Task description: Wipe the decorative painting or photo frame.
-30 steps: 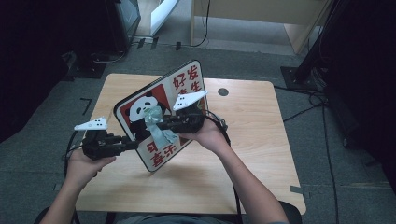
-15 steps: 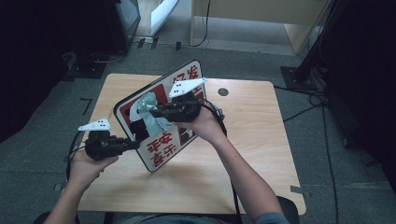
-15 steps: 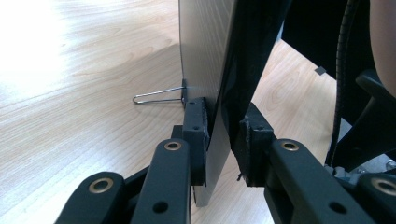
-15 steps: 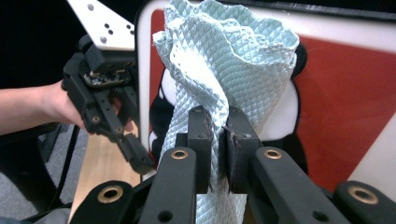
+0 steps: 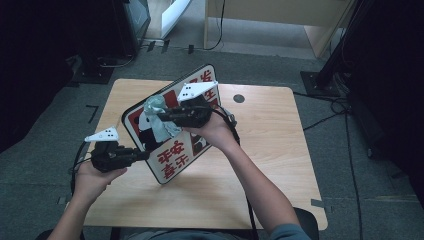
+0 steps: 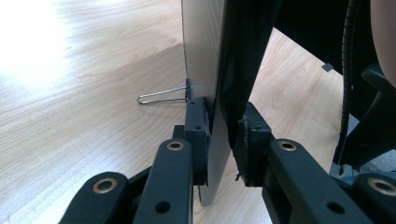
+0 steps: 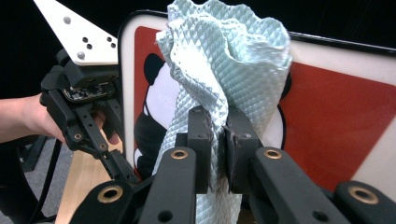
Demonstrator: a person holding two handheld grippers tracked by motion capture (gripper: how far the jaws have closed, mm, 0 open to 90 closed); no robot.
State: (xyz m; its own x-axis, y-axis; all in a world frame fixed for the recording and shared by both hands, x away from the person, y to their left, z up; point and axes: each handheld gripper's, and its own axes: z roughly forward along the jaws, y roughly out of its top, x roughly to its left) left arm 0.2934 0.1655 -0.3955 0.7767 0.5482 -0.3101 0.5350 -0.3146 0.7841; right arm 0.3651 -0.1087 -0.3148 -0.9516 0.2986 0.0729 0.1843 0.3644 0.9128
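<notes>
Grey floor and dark equipment surround a pale wooden bench (image 5: 280,150) with rounded corners and a small round hole near its far edge. On it a sign (image 5: 170,155) stands tilted on its lower edge; it is red and white, with a panda picture and red characters. A thin wire clip (image 6: 161,96) sticks out from its back near the bench top.

At the sign's near left edge, the left tongs (image 5: 145,155) have just been closing, and their pads now pinch the board (image 6: 212,154) between them. The person's left hand (image 5: 92,175) holds that tool low over the bench's left side.

Higher up, the right tongs (image 5: 161,116) are pressed together on a pale green, waffle-textured cloth (image 7: 229,65), which bunches above the jaws and lies against the sign's face over the panda. The right hand (image 5: 215,132) reaches across the sign's right half.
</notes>
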